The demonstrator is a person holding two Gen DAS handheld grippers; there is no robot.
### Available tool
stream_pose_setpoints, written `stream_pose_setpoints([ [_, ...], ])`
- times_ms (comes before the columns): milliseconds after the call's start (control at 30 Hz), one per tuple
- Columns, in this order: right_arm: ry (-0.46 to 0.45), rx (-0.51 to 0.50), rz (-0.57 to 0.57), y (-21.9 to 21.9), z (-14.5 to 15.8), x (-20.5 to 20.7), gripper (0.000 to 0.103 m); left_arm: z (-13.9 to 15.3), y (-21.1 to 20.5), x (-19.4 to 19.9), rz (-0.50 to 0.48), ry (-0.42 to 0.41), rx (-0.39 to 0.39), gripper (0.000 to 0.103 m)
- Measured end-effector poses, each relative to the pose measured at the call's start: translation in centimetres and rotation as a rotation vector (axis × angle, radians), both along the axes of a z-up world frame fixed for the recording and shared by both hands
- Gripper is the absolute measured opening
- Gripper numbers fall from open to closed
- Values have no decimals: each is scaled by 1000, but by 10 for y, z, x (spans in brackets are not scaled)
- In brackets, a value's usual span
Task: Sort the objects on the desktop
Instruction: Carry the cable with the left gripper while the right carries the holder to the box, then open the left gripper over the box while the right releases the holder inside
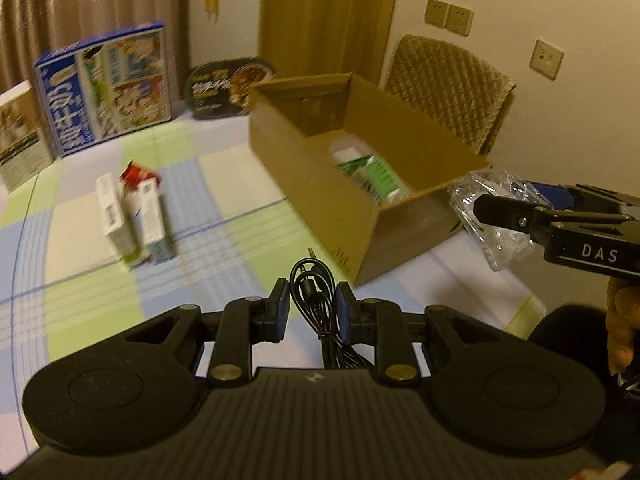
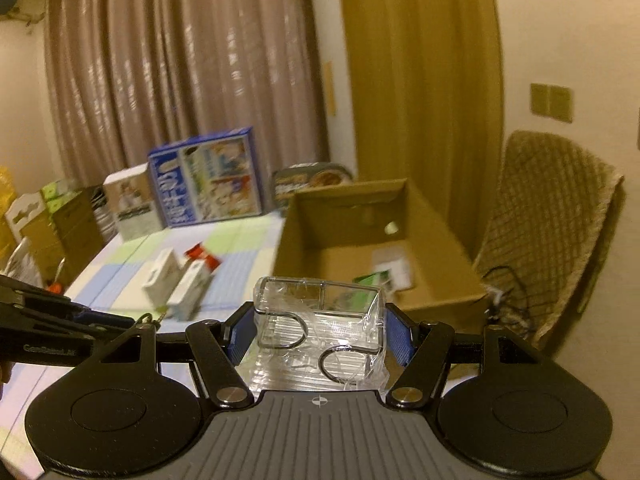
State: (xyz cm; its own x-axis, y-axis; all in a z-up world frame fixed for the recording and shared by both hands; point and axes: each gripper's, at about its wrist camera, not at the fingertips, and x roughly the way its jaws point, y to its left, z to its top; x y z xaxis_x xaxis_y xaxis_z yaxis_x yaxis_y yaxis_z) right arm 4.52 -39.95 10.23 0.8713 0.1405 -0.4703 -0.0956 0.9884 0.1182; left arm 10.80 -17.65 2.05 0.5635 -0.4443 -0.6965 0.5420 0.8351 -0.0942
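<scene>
My left gripper [image 1: 313, 306] is shut on a coiled black audio cable [image 1: 310, 280] and holds it above the checked tablecloth, near the front left corner of the open cardboard box [image 1: 320, 196]. My right gripper [image 2: 320, 330] is shut on a clear plastic case [image 2: 320, 328] just before the box [image 2: 440, 300]; it also shows in the left wrist view [image 1: 496, 220]. A green and white carton [image 1: 372, 176] lies inside the box. Several small white cartons [image 1: 132, 216] and a red pack [image 1: 134, 172] stand on the table left of the box.
A blue printed box [image 1: 104, 88], a smaller white box [image 1: 20, 136] and a dark food tray [image 1: 228, 88] stand along the far table edge. A chair with a quilted cover [image 1: 452, 88] is behind the box. Curtains and a wall lie beyond.
</scene>
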Motion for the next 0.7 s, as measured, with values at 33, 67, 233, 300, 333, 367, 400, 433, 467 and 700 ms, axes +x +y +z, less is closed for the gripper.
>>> stream_pose_setpoints([
  [33,-5,-2,-8,-6,3,3,64,3,-6,4,-7,-3,-8,20],
  [67,-9,-1,-13,-12,4,6,64,6,-12,6,-12,-5,-13,20],
  [233,-22,2,-35,-38,12,26,64,19,-44,22,-40,-23,-34,20],
  [300,-23,-1,-34,-45,14,34,64,24,-55,29,-50,-31,-44,20],
  [333,-24,-1,-34,-48,16,38,64,27,-61,33,-54,-34,-48,20],
  [367,-25,-2,-35,-51,16,42,64,29,-65,37,-58,-37,-53,20],
  [400,-26,-4,-35,-54,17,46,64,31,-70,42,-60,-37,-58,20],
  [433,-27,-4,-36,-57,19,51,64,32,-75,47,-63,-38,-63,20],
  [467,-28,-3,-38,-61,19,55,64,34,-79,51,-67,-38,-65,20],
  [700,-5,12,-41,-76,15,90,64,33,-102,84,-72,-18,-97,20],
])
